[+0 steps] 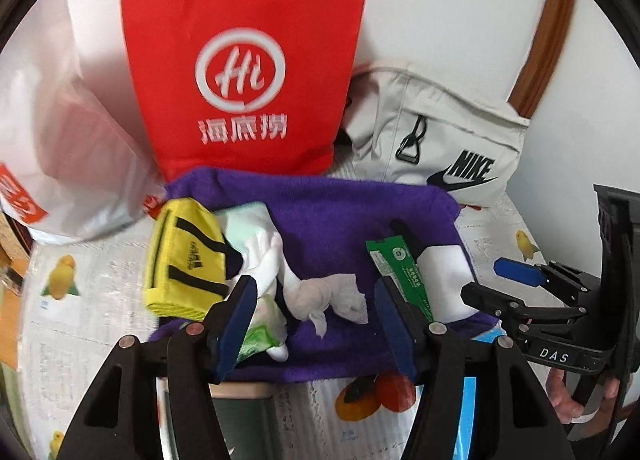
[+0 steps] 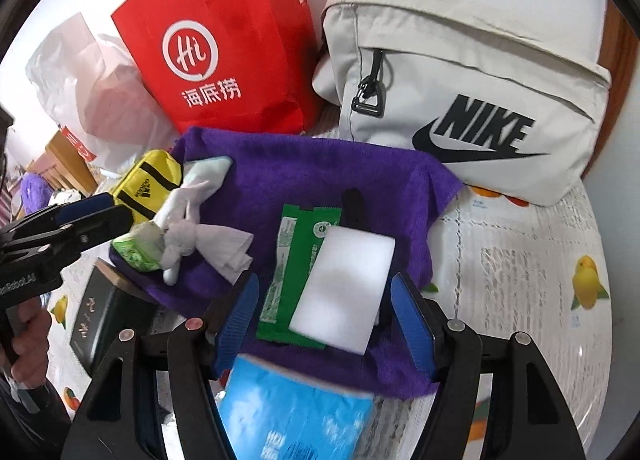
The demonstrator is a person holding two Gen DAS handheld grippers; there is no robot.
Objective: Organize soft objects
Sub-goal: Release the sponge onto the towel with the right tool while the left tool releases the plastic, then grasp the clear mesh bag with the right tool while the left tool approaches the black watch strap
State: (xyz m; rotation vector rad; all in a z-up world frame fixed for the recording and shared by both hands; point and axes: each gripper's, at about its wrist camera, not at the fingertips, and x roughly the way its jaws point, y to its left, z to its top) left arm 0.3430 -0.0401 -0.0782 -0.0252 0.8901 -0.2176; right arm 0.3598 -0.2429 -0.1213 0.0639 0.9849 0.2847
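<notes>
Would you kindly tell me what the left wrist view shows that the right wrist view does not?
Only the left wrist view shows the open right gripper from outside, and a tomato print on the tablecloth near the towel's front edge.

Only the right wrist view shows the blue tissue pack, a black box and the left gripper from outside.

Both share the purple towel, red Haidilao bag, Nike bag, yellow Adidas pouch, crumpled tissue, green packet and white sponge.

Behind my work stands a red paper shopping bag [image 1: 244, 59], a crinkled white plastic bag [image 1: 60, 155] beside it, on the fruit-printed tabletop [image 2: 520, 260].
</notes>
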